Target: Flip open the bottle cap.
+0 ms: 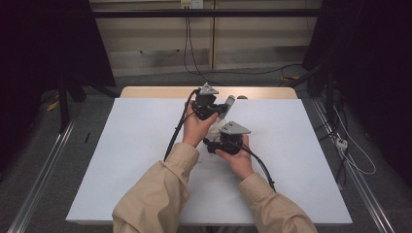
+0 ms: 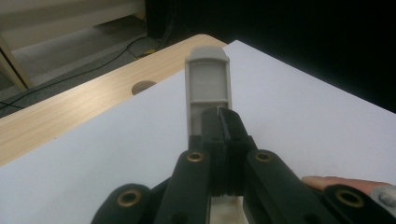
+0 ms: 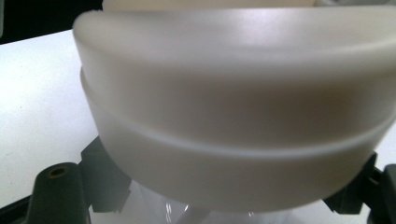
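the left gripper [image 2: 219, 128] was clenched on a grey flat handle [image 2: 208, 84] whose long axis ran away toward the far right; the right gripper [image 1: 228, 143], nearer the person, clamped a white rounded container [image 3: 233, 116] – both held together over the middle of the white table [image 1: 121, 160], handle just beyond the container

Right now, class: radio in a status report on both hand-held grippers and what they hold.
Left hand-held gripper shut on grey flat piece. Right hand-held gripper clamped on white rounded container. White table sheet around them, nothing in the way.
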A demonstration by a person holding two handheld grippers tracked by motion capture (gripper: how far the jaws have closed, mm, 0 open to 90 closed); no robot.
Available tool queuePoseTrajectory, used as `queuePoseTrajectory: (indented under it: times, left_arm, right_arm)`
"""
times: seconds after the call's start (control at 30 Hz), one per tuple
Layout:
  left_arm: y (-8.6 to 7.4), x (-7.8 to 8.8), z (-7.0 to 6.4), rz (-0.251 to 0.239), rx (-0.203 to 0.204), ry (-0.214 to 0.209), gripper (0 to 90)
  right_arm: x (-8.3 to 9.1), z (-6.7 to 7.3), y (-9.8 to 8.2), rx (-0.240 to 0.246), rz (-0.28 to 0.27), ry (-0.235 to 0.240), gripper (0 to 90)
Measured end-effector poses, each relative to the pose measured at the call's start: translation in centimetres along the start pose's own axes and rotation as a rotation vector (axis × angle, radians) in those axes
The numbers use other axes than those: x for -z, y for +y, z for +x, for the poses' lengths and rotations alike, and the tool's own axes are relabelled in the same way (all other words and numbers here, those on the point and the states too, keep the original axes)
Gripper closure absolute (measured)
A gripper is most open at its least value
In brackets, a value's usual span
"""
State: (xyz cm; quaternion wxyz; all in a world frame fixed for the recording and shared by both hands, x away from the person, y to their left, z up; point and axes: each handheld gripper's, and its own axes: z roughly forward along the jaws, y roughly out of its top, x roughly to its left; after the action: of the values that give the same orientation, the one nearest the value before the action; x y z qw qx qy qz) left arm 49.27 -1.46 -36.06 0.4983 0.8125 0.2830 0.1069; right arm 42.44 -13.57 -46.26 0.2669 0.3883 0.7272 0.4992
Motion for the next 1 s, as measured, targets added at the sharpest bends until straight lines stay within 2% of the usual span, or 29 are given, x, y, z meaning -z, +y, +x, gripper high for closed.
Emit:
queuePoseTrajectory:
  times: [1.0]
  left_arm:
    - [-0.23, -0.68, 0.02, 0.009, 0.001, 0.000, 90.0]
  right_arm:
    - [0.00, 0.02, 0.00, 0.003, 0.001, -0.001, 18.8]
